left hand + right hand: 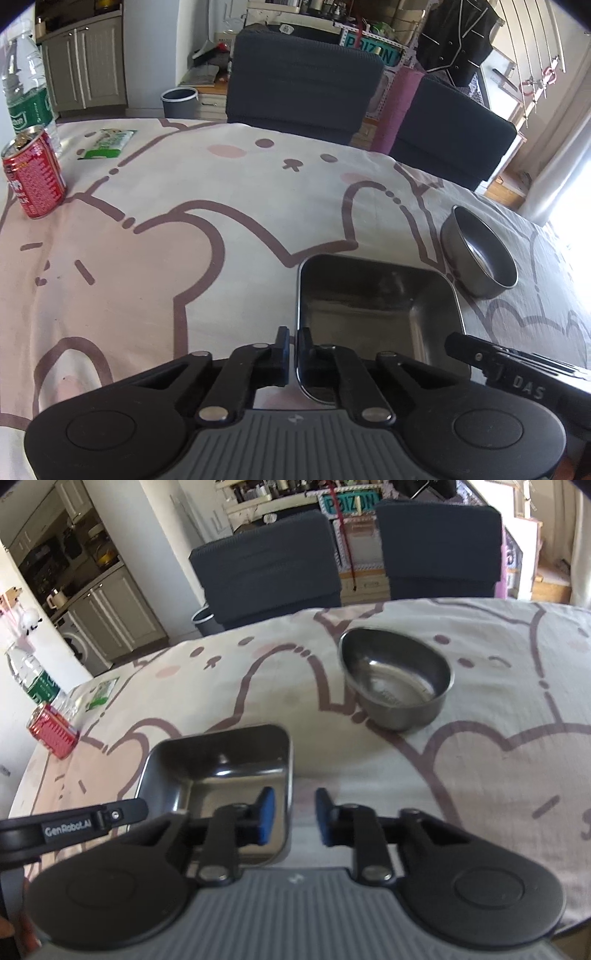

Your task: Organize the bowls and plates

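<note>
- Your left gripper (293,356) had its two fingers pressed together on the left wall of the square metal tray (373,295), one finger outside the rim and one inside, pinching it.
- Your right gripper (291,818) straddled the tray's right wall; its blue pads (266,814) stood either side of that wall with a visible gap on the outer side, so the pads were not pressing on it in that view.
- The tray (221,757) sat flat on the table, close in front of you, between both grippers.
- The round metal bowl (397,681) stood upright on the tablecloth (480,775), beyond the tray and to its right, apart from it and empty.
- From the left wrist view the bowl (478,251) was near the tray's far right corner, not touching.
- At the far left of the table stood a red can (33,171) with a plastic water bottle (26,85) just behind it, and a green packet (107,144) lay flat nearby, all well apart from the tray.
- Two dark chairs (303,81) stood at the far side of the table.
</note>
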Demonstrator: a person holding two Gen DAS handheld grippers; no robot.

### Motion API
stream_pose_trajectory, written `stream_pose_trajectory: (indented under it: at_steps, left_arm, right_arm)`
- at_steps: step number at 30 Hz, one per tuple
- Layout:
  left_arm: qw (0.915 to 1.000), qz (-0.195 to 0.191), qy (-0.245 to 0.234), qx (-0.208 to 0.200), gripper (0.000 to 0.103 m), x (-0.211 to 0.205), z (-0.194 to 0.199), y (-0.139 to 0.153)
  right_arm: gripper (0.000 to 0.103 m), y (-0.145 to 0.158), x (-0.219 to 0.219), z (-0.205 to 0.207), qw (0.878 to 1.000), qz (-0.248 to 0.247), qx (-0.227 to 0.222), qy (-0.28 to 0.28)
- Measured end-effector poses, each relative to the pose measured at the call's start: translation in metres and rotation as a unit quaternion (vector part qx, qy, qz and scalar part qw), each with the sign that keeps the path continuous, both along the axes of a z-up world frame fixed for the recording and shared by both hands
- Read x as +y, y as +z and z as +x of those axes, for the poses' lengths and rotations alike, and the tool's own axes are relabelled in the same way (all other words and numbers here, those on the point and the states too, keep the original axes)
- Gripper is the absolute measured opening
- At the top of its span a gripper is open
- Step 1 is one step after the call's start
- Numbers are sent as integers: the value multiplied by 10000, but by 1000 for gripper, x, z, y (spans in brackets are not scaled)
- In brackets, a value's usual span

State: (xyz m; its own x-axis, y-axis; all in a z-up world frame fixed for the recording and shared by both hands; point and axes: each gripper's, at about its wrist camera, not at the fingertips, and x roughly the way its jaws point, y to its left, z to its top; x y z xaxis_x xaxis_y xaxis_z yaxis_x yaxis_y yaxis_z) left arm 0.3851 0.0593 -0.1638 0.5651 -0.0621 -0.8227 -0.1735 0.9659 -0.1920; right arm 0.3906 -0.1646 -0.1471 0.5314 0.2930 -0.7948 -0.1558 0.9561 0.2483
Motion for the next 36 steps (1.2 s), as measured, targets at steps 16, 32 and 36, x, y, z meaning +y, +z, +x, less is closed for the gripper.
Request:
stream_pose_trajectory:
  at_steps: [16, 32, 36]
  left_arm:
    - [9976, -122, -225, -646, 2, -22, -31, 50]
    - [9881, -439, -902, -1168, 2, -89, -104, 105]
    - [9845, -695, -1082, -1192, 3, -104, -115, 109]
  right_arm:
    - [4, 48, -23, -30, 9984, 195, -506, -131]
    - [4, 114, -98, -118, 9948, 191, -858, -524]
    - [4, 122, -116, -137, 9942, 63, -895, -598]
